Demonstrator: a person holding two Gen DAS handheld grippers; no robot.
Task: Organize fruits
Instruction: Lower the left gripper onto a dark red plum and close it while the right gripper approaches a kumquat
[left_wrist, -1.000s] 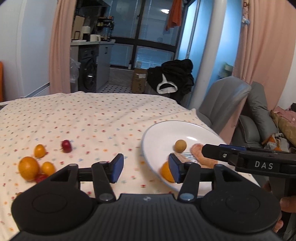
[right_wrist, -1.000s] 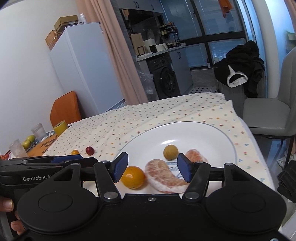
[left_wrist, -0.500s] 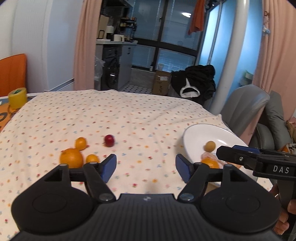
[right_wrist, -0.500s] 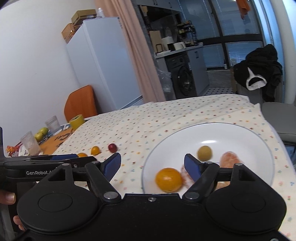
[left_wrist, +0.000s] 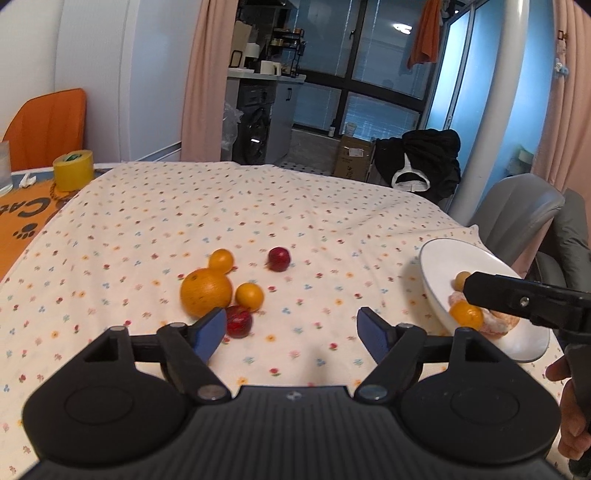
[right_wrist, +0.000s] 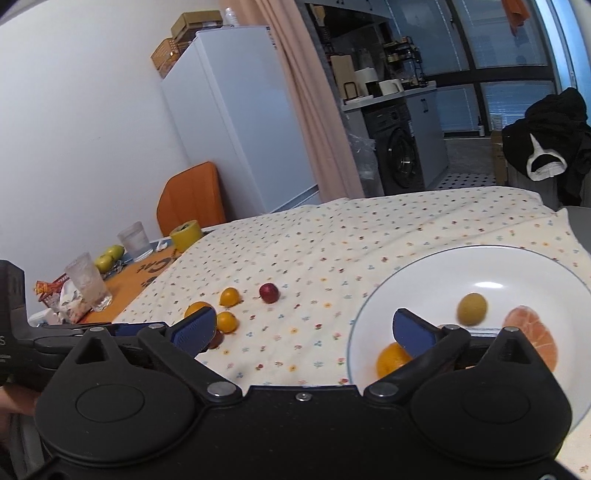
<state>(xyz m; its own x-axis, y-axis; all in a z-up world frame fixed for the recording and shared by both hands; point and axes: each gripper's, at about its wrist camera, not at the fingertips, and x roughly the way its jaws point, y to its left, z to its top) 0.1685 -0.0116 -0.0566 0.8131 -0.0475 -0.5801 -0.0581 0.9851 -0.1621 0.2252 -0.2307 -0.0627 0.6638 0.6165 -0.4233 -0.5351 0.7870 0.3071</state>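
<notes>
On the flowered cloth lie a big orange (left_wrist: 205, 296), two small oranges (left_wrist: 221, 259) (left_wrist: 249, 295) and two red fruits (left_wrist: 279, 259) (left_wrist: 239, 321). My left gripper (left_wrist: 291, 332) hovers open just in front of them, with the near red fruit beside its left finger. The white plate (right_wrist: 517, 266) at the right holds a small orange (right_wrist: 391, 360), a yellow-green fruit (right_wrist: 472, 308) and peeled citrus (right_wrist: 535, 334). My right gripper (right_wrist: 304, 330) is open and empty over the cloth at the plate's left rim.
A yellow tape roll (left_wrist: 72, 170), glasses (right_wrist: 88, 282) and green fruit (right_wrist: 109, 254) sit on an orange mat at the far left. An orange chair (left_wrist: 48, 125) stands behind it and a grey chair (left_wrist: 517, 206) past the table's right edge.
Both grippers have swung left, away from the plate toward the loose fruit, and opened wider. The plate has slid to the right in both views.
</notes>
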